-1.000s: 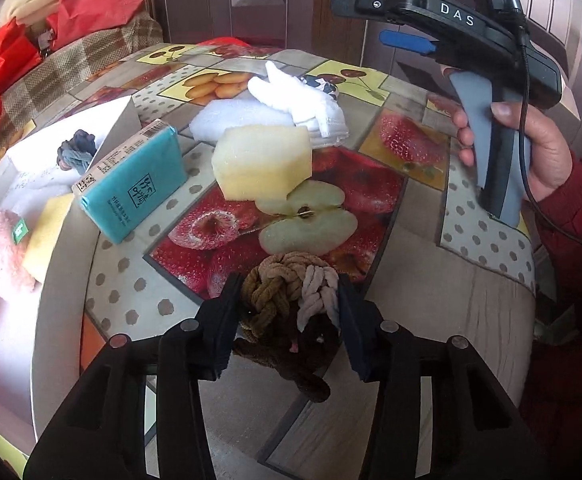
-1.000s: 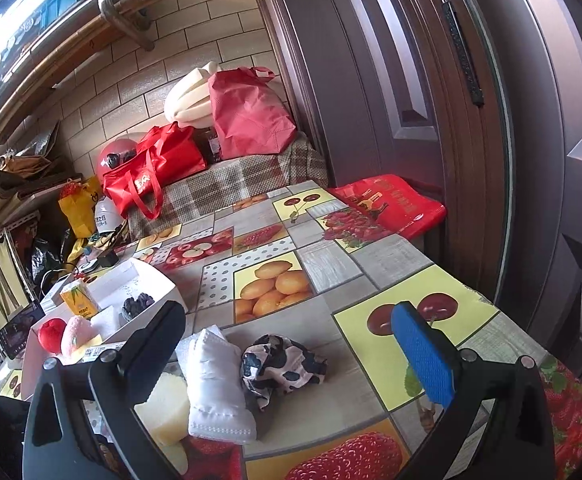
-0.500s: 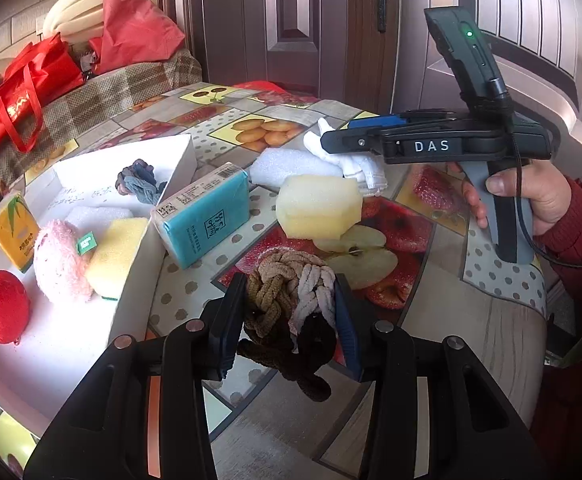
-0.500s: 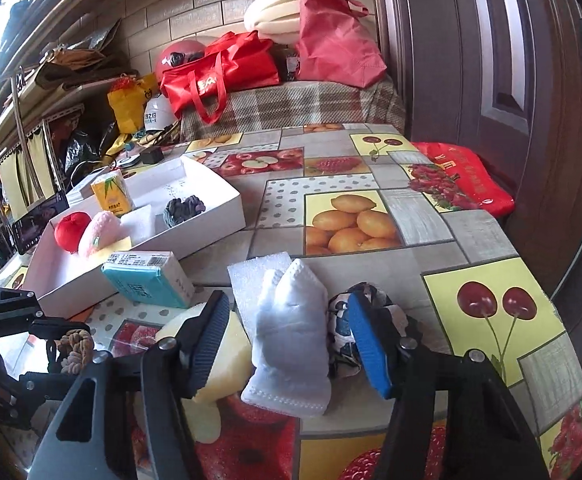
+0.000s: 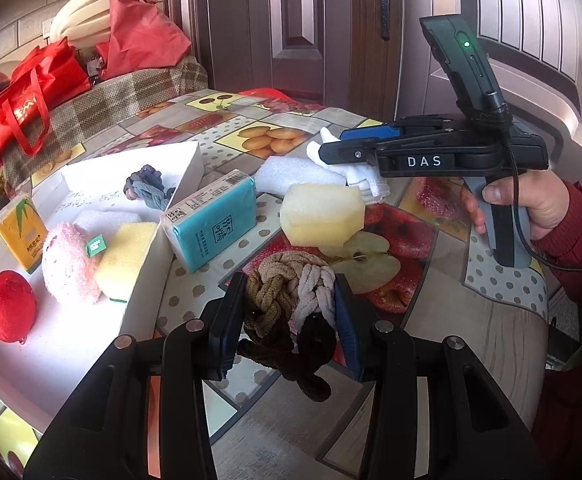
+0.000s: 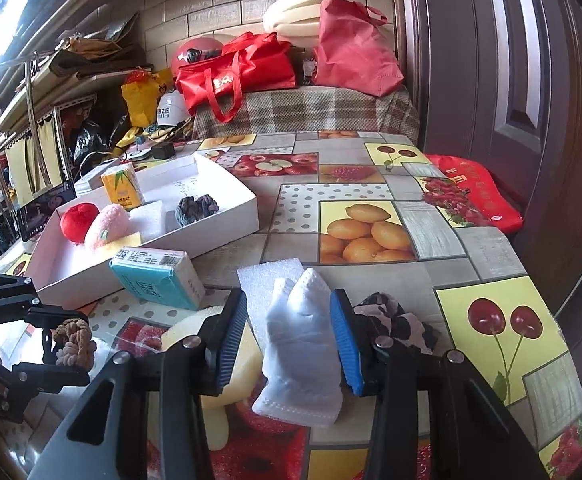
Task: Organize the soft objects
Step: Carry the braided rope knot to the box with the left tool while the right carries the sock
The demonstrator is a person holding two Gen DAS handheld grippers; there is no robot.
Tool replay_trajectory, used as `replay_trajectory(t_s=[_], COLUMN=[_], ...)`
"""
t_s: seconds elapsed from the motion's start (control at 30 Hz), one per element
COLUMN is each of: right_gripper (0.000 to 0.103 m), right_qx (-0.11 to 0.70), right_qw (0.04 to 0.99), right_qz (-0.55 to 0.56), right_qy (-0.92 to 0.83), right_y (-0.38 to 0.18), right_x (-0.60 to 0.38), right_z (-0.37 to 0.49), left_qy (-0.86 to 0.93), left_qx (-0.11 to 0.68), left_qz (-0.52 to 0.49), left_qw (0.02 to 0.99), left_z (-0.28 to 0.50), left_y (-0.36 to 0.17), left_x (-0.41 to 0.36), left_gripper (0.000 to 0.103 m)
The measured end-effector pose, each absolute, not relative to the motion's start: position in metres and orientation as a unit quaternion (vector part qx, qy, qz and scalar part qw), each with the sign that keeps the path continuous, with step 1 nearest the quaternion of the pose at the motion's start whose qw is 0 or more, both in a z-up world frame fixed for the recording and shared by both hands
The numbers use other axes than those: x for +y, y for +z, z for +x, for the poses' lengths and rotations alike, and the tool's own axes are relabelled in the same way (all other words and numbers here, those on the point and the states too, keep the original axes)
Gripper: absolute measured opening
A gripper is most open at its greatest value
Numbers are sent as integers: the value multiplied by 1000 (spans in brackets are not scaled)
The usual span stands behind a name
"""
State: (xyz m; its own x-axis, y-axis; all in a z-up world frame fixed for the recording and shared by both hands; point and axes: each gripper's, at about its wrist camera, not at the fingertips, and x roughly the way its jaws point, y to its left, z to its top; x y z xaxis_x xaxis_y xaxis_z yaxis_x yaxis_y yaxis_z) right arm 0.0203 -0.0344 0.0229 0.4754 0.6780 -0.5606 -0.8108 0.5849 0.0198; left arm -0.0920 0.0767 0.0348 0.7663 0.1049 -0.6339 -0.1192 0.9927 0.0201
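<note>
My left gripper (image 5: 289, 280) is shut on a braided rope knot (image 5: 275, 292) of brown, beige and black cord, held just above the table's near edge. The knot (image 6: 73, 342) also shows at far left of the right wrist view. A white glove (image 6: 299, 344) lies on the table over a white foam sheet (image 6: 271, 280). My right gripper (image 6: 287, 296) straddles the glove and its jaws are closing. The blue right pad (image 6: 345, 344) touches the glove; a gap shows at the left pad. A white box (image 5: 147, 280) at left holds several soft items.
On the fruit-print tablecloth lie a teal tissue pack (image 5: 215, 220), a pale yellow sponge (image 5: 319, 216) and a black-and-white patterned cloth (image 6: 395, 320). A red bag (image 6: 475, 196) lies at the table's far right edge by the door. A hand in a red sleeve (image 5: 539, 200) holds the right gripper.
The right gripper has swung down over the white glove and its jaws have narrowed around it. The left gripper's view has turned towards the white box, the knot still held.
</note>
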Motion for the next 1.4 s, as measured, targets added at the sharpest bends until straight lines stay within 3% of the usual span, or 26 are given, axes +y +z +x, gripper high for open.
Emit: replay_trajectory(t_s=[0.2, 0.6, 1.4], right_gripper=[34, 33, 33], right_qx=[284, 118, 114], right_qw=[843, 888, 813], right_qz=[-121, -26, -77], right_qy=[441, 444, 566], right_y=[18, 55, 45], right_x=[-34, -74, 23], right_z=[25, -12, -76], left_qy=[69, 120, 296], left_qx=[320, 212, 145], left_qz=[-22, -1, -54], left_qw=[945, 970, 943], left_z=[-99, -137, -192], left_y=[39, 60, 61], left_x=[82, 76, 157], left_gripper=[41, 41, 41])
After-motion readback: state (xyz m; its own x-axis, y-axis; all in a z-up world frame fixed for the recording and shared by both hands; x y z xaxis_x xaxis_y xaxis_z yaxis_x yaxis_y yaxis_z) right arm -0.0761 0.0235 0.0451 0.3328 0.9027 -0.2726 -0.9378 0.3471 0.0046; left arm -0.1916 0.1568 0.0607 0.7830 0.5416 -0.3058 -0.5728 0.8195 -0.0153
